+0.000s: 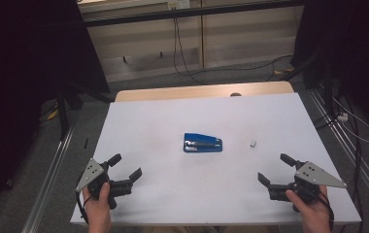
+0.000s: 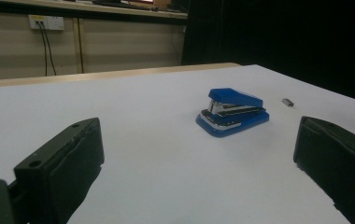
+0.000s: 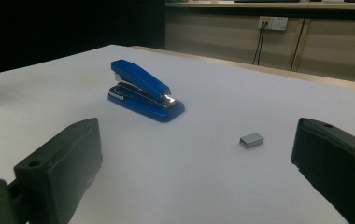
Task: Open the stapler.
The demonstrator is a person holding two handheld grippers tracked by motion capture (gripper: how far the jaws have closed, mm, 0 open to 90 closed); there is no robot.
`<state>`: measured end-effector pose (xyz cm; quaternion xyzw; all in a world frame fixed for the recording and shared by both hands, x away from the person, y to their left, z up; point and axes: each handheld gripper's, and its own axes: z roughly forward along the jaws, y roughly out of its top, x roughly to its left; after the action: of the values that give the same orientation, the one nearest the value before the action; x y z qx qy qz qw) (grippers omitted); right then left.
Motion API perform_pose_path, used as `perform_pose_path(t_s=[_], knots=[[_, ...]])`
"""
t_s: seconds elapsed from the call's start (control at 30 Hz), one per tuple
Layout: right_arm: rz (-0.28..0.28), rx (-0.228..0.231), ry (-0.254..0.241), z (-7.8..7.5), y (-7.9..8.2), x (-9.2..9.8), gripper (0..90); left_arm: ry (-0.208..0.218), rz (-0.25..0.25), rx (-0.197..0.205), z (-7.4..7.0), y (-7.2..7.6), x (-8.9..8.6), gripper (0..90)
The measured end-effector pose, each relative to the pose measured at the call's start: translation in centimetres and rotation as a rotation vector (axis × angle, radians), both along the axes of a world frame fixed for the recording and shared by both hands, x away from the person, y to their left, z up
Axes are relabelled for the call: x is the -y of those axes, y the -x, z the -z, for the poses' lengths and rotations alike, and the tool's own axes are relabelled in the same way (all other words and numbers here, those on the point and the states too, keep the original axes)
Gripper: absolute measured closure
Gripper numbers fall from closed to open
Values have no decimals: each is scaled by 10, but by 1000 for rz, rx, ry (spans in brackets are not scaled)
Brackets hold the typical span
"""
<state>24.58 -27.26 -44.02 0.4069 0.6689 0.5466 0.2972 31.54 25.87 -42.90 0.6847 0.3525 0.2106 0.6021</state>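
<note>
A blue stapler lies flat near the middle of the white table, its top arm raised a little off the base at one end. Just to its right, apart from it, sits a small grey block of staples.

The left gripper is held low at the near left corner of the table, well apart from the stapler, which lies farther away and to the right of it. In the left gripper view the stapler shows between the two black jaws but far beyond them, with the staples farther right. The jaws stand wide apart with only bare table between them; they hold and touch nothing.

The right gripper is held at the near right corner, also well apart from the stapler, which lies farther away and to its left. The staple block is nearer to this gripper than the stapler is. In the right gripper view the stapler sits far left and the staples lie ahead between the jaws, clear of both. These jaws are spread wide too, gripping nothing.
</note>
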Motion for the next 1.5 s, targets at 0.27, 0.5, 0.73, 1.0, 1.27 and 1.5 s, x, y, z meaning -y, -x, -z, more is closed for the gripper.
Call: perform_pose_path(t_s=[0.27, 0.5, 0.73, 1.0, 1.27, 1.5], knots=[[3, -25, -7, 2, -1, 0, 15, 6, 31, 3, 0, -2, 4, 18], [6, -19, 2, 2, -1, 1, 16, 5, 66, -10, -1, -6, 11, 17], [17, -27, 6, 4, -3, 2, 17, -2, 87, -12, -6, -17, 27, 18], [20, -25, 35, 3, -2, -1, 19, -16, 116, -13, -5, -20, 35, 20], [13, -35, 29, 5, -8, -3, 18, -31, 144, -29, -10, -31, 52, 22], [-7, -41, 62, 6, -19, -17, 21, -41, 181, -51, -9, -46, 70, 23]])
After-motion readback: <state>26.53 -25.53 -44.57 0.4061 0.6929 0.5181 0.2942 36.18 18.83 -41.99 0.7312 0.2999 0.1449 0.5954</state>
